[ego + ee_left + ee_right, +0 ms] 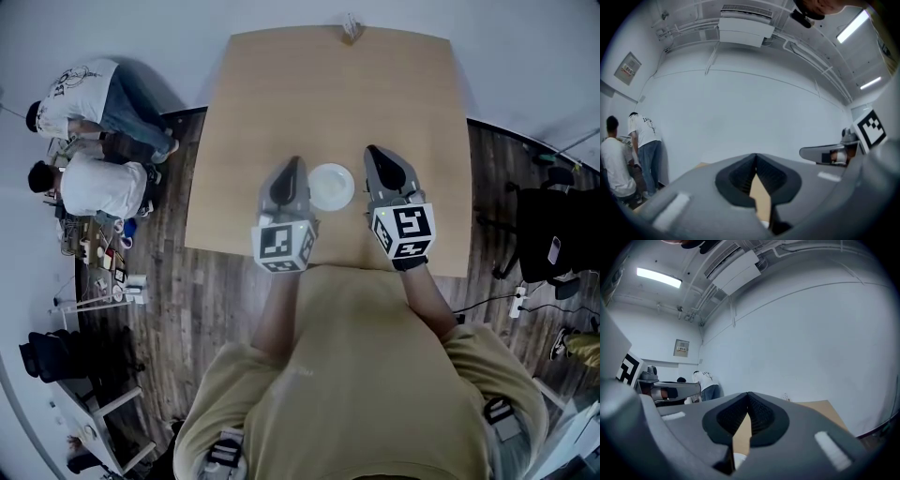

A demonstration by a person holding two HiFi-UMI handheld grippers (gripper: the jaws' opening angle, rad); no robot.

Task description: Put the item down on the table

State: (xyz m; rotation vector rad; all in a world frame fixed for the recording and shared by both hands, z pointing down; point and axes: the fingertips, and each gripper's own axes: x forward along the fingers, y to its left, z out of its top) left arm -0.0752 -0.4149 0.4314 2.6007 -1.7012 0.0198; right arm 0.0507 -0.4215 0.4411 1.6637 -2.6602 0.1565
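Round white dish (331, 186) lies flat on the tan wooden table (337, 84), near its front edge. Being circular, it has no long axis or heading. It sits between the left gripper (292, 164) and the right gripper (373, 152), touching neither. Both grey grippers point away from the person, and each has its ribbed black pads pressed together with nothing between them. The glare makes it hard to tell how deep the dish is.
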